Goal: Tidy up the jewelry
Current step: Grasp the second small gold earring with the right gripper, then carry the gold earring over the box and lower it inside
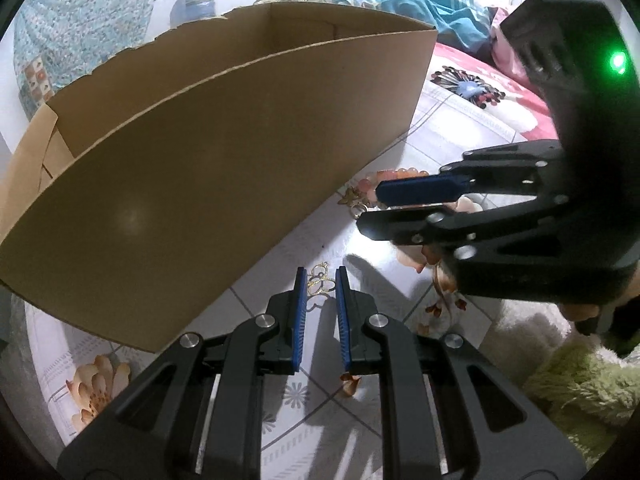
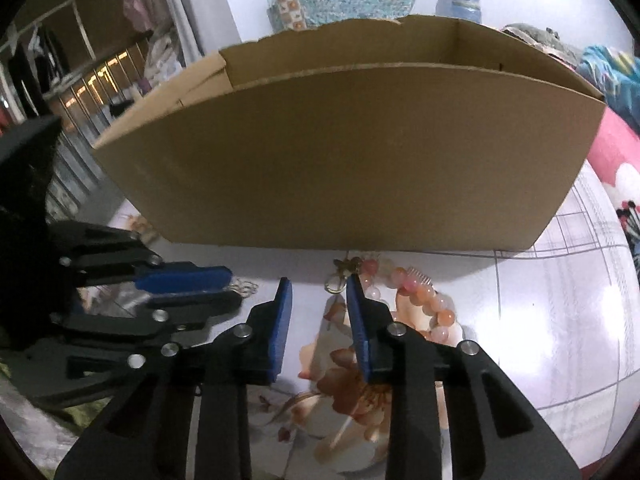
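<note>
A small gold ornament (image 1: 320, 282) sits between the blue pads of my left gripper (image 1: 321, 272), which is nearly closed and looks shut on it, just above the floral cloth. In the right wrist view the same left gripper (image 2: 236, 288) is at the left with gold chain links at its tips. My right gripper (image 2: 318, 282) stands open over the cloth with nothing pressed between its pads. A gold clasp (image 2: 334, 285) lies just beyond its tips. A pink bead bracelet (image 2: 432, 308) lies against its right finger. The right gripper (image 1: 370, 214) also shows from the side, its tips at the beads (image 1: 396, 174).
A tall open cardboard box (image 2: 340, 152) stands right behind both grippers, and its near wall (image 1: 200, 180) is close to the left fingers. A floral tablecloth (image 2: 560, 320) covers the surface. Pink bedding (image 1: 516, 92) lies far right, green fluffy fabric (image 1: 580, 392) near right, and a blue bottle (image 2: 458, 2) behind the box.
</note>
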`<state>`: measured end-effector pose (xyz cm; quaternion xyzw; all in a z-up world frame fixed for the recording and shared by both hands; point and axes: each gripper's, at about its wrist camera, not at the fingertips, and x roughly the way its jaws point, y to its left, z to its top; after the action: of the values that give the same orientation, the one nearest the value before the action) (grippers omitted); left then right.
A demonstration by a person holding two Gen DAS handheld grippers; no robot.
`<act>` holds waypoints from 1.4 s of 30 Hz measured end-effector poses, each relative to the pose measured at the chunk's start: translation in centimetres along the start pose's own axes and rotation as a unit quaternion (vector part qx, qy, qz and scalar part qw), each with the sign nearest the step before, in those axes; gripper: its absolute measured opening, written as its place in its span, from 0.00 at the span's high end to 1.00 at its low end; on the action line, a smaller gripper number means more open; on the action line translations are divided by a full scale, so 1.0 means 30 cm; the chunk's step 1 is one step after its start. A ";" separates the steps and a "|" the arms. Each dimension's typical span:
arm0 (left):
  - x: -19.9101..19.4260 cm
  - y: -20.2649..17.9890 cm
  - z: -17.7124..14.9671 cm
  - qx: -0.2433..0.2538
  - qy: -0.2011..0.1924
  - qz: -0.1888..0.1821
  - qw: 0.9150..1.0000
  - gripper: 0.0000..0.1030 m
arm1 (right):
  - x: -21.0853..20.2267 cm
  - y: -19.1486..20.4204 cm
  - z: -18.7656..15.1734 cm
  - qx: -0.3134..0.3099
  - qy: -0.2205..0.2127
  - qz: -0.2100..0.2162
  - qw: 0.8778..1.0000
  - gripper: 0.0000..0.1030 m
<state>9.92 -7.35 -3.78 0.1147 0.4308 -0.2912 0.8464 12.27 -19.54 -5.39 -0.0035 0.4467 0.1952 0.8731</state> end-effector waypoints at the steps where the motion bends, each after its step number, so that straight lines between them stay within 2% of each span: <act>1: 0.001 0.001 0.000 0.000 0.000 -0.001 1.000 0.87 | 0.007 0.001 0.002 -0.003 0.002 -0.003 1.000 0.75; 10: 0.005 0.016 -0.004 -0.005 -0.003 -0.007 1.000 0.87 | 0.025 0.011 0.008 -0.027 0.004 -0.030 0.999 0.79; 12: 0.005 0.017 -0.004 -0.006 -0.003 -0.007 1.000 0.87 | 0.024 0.013 0.008 -0.032 0.004 -0.038 0.999 0.83; 13: 0.004 0.019 -0.005 -0.007 -0.003 -0.007 1.000 0.87 | 0.029 0.021 0.008 -0.033 0.003 -0.040 0.999 0.87; 21: 0.002 0.021 -0.007 -0.006 -0.003 -0.007 1.000 0.87 | 0.008 0.005 -0.010 -0.020 0.003 -0.033 0.999 0.90; 29: -0.021 0.014 -0.009 -0.004 -0.010 -0.015 1.000 0.87 | -0.081 -0.011 -0.045 0.002 -0.009 -0.021 1.000 0.90; 35: -0.115 -0.011 0.025 0.000 -0.040 -0.039 0.998 0.87 | -0.216 -0.026 -0.027 0.024 -0.056 0.004 0.998 0.90; 38: -0.207 -0.016 0.073 -0.003 -0.079 -0.056 0.995 0.87 | -0.292 -0.031 0.016 0.028 -0.088 0.011 0.996 0.89; 42: -0.303 -0.009 0.156 0.001 -0.133 -0.059 0.989 0.87 | -0.351 -0.031 0.095 0.024 -0.122 0.008 0.992 0.89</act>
<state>8.69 -6.06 6.29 0.0504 0.3204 -0.3537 0.8773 9.29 -23.45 4.40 0.0448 0.3413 0.1899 0.9195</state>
